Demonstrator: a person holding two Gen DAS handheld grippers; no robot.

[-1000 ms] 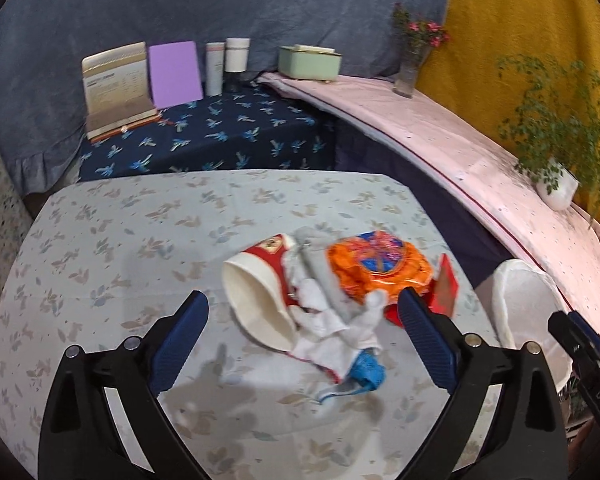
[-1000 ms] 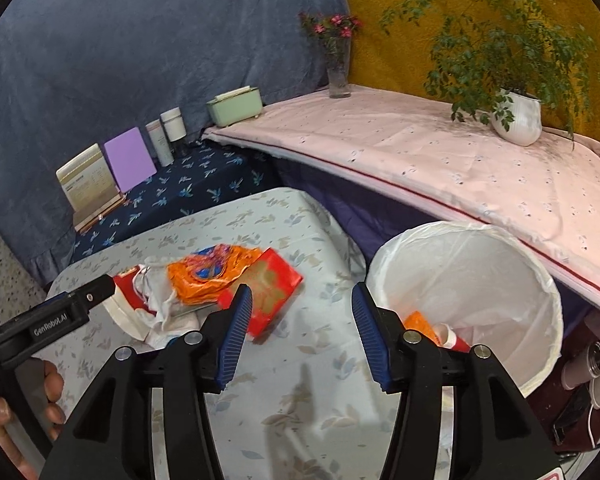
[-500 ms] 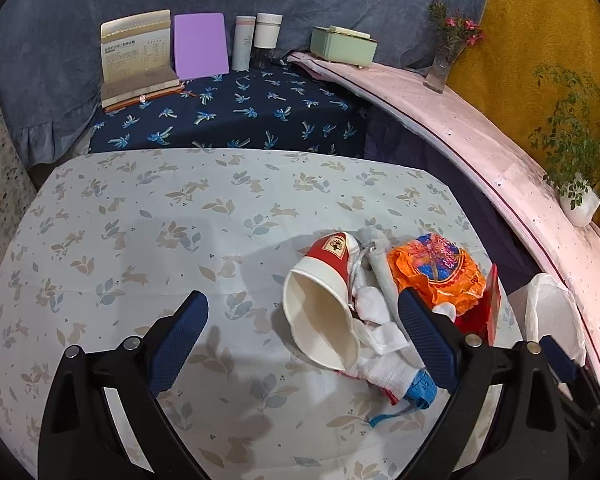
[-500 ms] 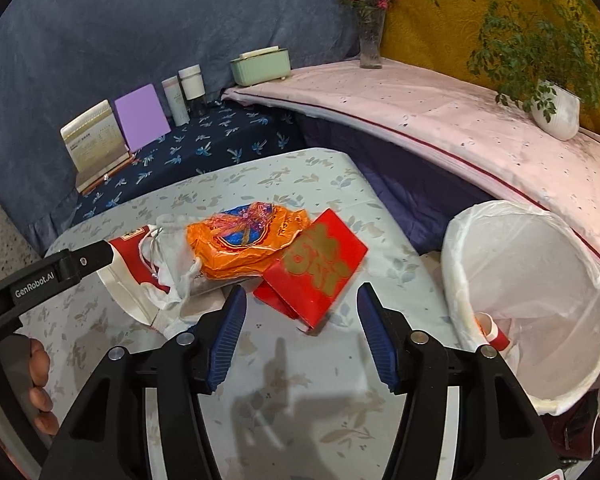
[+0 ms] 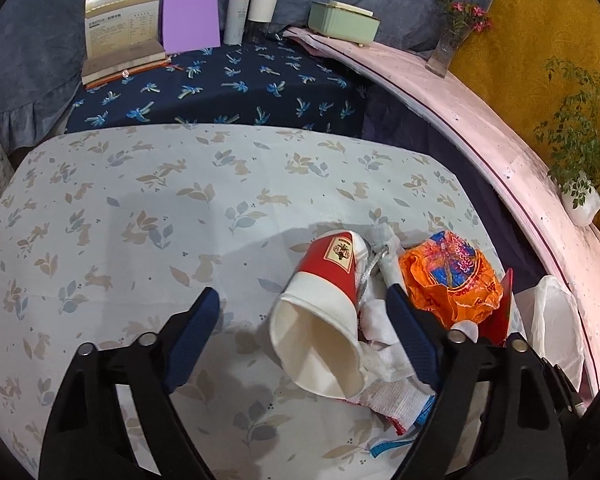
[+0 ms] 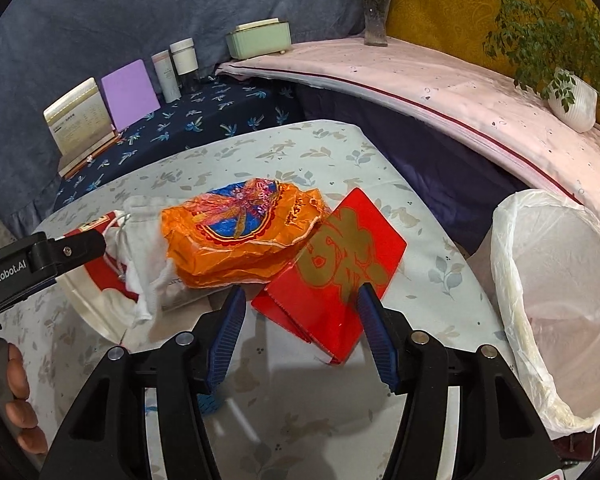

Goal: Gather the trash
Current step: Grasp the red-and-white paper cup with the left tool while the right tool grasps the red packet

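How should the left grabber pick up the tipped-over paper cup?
The paper cup lies on its side, mouth toward the left gripper. Probably best: come from the open end and pinch across the wide white rim, since the open jaws already straddle it.

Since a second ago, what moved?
Both tongs came closer to the trash: the left tongs now straddle the paper cup, the right tongs straddle the red envelope. Both stayed open, holding nothing. The trash pile didn't move.

Tipped red-and-white paper cup [image 5: 324,312], orange wrapper [image 6: 240,232], red envelope [image 6: 340,272] — clustered beside white-lined bin [image 6: 556,304].
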